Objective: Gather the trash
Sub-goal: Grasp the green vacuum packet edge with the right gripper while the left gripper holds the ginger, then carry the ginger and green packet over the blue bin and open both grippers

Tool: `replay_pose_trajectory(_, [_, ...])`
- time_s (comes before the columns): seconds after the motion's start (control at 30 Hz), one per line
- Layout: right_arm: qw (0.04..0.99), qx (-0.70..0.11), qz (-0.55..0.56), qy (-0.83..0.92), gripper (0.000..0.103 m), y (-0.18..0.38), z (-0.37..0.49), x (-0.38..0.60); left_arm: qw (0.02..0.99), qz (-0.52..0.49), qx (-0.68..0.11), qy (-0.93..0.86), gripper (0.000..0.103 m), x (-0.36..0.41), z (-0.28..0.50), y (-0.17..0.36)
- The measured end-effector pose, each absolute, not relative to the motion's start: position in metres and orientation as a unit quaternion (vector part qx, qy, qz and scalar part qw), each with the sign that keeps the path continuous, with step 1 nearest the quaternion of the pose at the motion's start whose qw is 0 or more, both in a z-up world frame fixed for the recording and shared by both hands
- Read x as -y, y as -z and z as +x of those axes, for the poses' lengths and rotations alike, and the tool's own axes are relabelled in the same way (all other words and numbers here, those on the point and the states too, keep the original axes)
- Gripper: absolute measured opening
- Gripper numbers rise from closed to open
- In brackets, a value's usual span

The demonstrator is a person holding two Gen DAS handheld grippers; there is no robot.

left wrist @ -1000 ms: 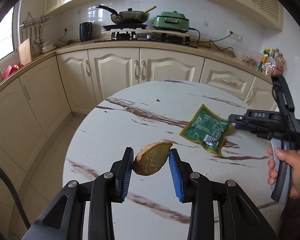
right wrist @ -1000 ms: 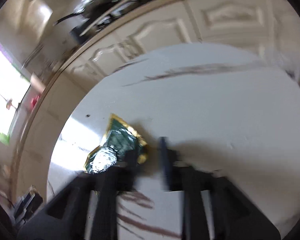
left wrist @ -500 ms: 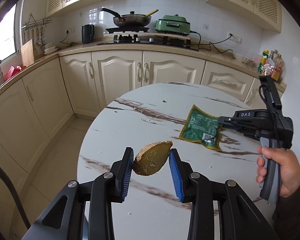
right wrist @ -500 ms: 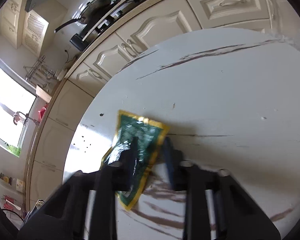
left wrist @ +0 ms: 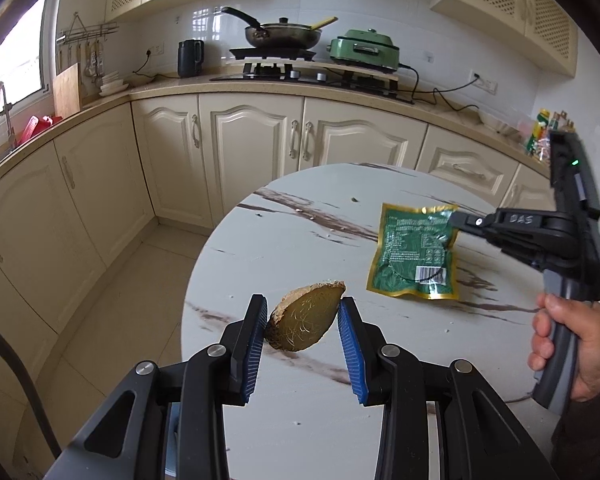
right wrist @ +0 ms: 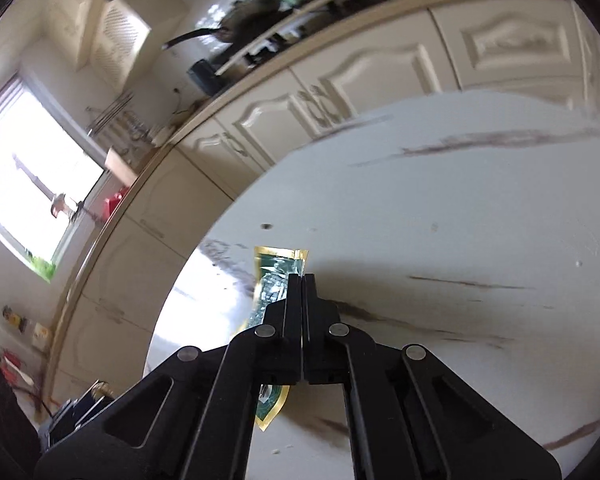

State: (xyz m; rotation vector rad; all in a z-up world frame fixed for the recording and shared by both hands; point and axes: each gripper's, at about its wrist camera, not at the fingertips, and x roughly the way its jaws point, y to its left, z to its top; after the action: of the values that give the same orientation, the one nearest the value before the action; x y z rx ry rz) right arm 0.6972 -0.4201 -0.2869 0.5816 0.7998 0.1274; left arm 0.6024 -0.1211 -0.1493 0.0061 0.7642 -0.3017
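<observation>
Left wrist view: the left claw point(left wrist: 302, 320) clamps a rigid, light fruit husk point(left wrist: 306, 322) above the tabletop point(left wrist: 300, 240); the right claw point(right wrist: 302, 280), just closed, pinches the limp, slippery green packet point(left wrist: 414, 258) at its corner, lifted.

"DAS" in pale letters on the black body of the right tongs point(left wrist: 456, 220), seen from left wrist cam. Green packet point(left wrist: 414, 254) has white print + a barcode label, too small to read. Nothing else legible.
</observation>
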Motion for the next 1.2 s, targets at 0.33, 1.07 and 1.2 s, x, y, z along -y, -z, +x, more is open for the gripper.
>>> replay_pose_trajectory(0.33, [0.914, -0.347, 0.173, -0.118, 0.001, 0.211, 0.674, 0.336, 0.918, -0.036, -0.367, 0.148, 0.033, 0.087, 0.582, 0.139])
replay_pose_trajectory(1.07, [0.907, -0.323, 0.092, -0.254, 0.001, 0.156, 0.612, 0.138, 0.93, -0.088, -0.345, 0.088, 0.033, -0.07, 0.472, 0.121])
replay_pose_trajectory(1.2, [0.892, -0.34, 0.088, -0.284, 0.001, 0.176, 0.61, 0.091, 0.925, -0.095, -0.362, 0.067, 0.033, -0.104, 0.456, 0.136])
